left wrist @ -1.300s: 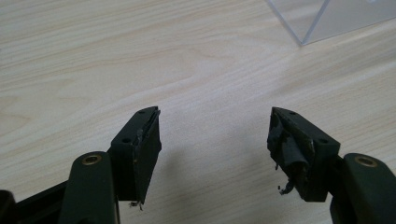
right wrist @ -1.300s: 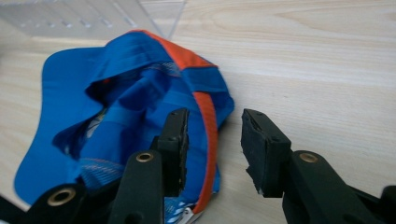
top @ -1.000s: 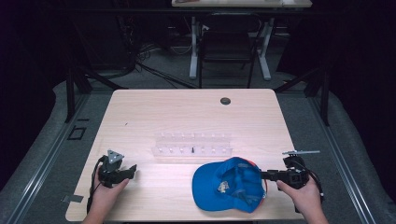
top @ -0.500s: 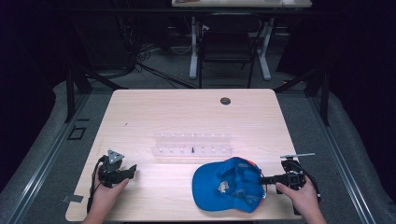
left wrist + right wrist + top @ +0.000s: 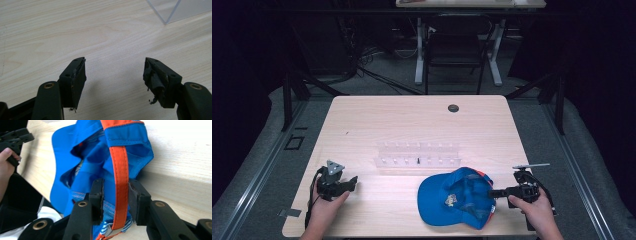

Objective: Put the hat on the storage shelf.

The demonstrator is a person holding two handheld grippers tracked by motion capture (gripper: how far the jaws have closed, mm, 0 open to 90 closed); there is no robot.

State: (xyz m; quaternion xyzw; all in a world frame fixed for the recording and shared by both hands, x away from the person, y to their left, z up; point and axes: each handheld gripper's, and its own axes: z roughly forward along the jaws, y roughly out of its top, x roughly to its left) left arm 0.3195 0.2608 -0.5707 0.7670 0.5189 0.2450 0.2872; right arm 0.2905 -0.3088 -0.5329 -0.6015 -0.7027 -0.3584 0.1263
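Observation:
A blue cap (image 5: 457,197) with an orange back strap (image 5: 121,170) lies upside down on the wooden table (image 5: 412,120), near the front right. My right gripper (image 5: 492,192) reaches in from the right to the cap's back edge. In the right gripper view the jaws (image 5: 116,195) stand either side of the orange strap. They have just been closing on it, and a narrow gap still shows on the left side. My left gripper (image 5: 353,181) rests at the front left, open (image 5: 115,72) over bare wood with nothing between its jaws.
A clear plastic rack (image 5: 417,155) stands across the middle of the table, and its corner (image 5: 172,10) shows in the left gripper view. A small dark round disc (image 5: 453,108) sits near the far edge. Dark floor and table legs lie beyond.
The right gripper has edged slightly left toward the cap and its jaws have narrowed around the strap. The left gripper has stayed put.

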